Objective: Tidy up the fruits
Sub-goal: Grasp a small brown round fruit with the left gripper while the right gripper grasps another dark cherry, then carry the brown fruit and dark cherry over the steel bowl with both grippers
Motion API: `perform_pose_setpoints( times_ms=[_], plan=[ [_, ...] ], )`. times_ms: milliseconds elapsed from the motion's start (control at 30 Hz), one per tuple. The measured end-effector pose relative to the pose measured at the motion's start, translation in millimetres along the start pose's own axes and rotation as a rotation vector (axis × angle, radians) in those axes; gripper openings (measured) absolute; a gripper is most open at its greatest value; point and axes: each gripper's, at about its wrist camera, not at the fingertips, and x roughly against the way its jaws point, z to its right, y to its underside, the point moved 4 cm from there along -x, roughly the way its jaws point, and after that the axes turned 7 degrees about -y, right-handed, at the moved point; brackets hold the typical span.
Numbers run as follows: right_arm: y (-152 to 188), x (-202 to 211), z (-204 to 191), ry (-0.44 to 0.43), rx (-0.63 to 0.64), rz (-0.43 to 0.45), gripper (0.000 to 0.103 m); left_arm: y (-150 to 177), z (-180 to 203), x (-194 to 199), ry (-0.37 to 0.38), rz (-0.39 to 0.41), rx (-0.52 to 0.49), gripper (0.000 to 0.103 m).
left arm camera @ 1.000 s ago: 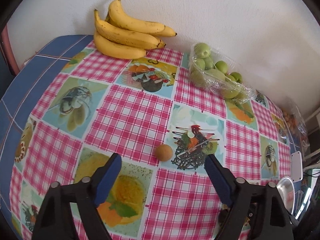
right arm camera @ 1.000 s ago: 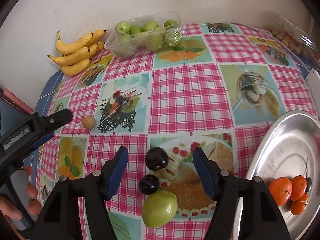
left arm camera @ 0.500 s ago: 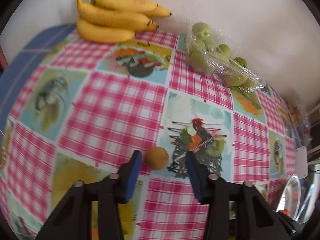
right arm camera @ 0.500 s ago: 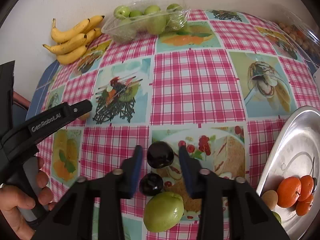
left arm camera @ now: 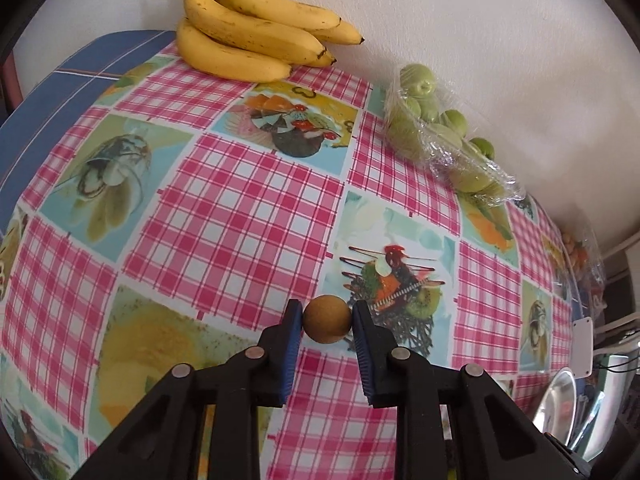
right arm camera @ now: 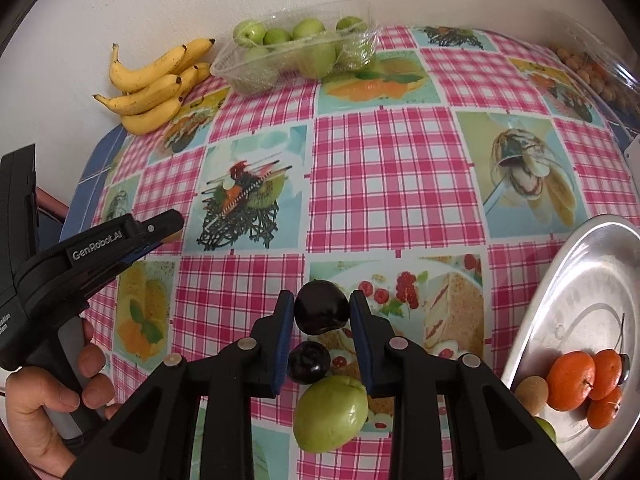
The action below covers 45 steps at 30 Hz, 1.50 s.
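A small round brown fruit rests on the checked tablecloth between the blue pads of my left gripper. Its jaws are closing and both pads touch the fruit. In the right wrist view my right gripper is shut on a dark plum that sits on the cloth. Behind it, between the gripper's arms, lie a second dark plum and a green fruit. The left gripper also shows at the left, held by a hand.
A metal tray at the right holds oranges and a brown fruit. Bananas and a clear tub of green fruits sit by the far wall. A clear box of small fruits stands far right.
Both grippers came down and their jaws drew in. The left pads now touch the brown fruit; the right closed on the dark plum.
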Motion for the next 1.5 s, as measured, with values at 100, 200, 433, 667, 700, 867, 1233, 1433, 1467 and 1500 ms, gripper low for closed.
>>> perform_pose_setpoints(
  times_ms=[100, 200, 433, 667, 700, 867, 1233, 1433, 1467, 1500],
  plan=[
    [1, 8, 2, 0.002, -0.004, 0.008, 0.029, 7, 2, 8, 0.003, -0.017, 0.014, 0.027],
    [4, 14, 5, 0.005, -0.010, 0.010, 0.029, 13, 6, 14, 0.014, -0.031, 0.031, 0.027],
    [15, 33, 9, 0.017, -0.009, 0.024, 0.029, 33, 19, 41, 0.022, -0.024, 0.038, 0.027],
    [26, 57, 14, 0.034, -0.007, 0.055, 0.029, 50, 26, 54, 0.008, -0.036, 0.015, 0.027],
    [28, 59, 15, 0.039, -0.007, 0.054, 0.029, 52, 26, 55, 0.003, -0.034, 0.012, 0.027],
    [35, 68, 20, 0.047, -0.017, 0.056, 0.029, 63, 29, 67, -0.005, -0.025, -0.005, 0.027],
    [54, 94, 24, 0.045, -0.020, 0.081, 0.029, 87, 53, 91, 0.002, 0.001, -0.070, 0.027],
    [63, 106, 30, 0.038, -0.031, 0.096, 0.029, 98, 59, 95, -0.001, 0.000, -0.088, 0.027],
    [64, 108, 30, 0.037, -0.030, 0.097, 0.029, 99, 61, 97, 0.001, 0.003, -0.093, 0.027],
    [65, 109, 31, 0.037, -0.028, 0.097, 0.029, 100, 62, 98, 0.001, 0.006, -0.099, 0.028]
  ],
)
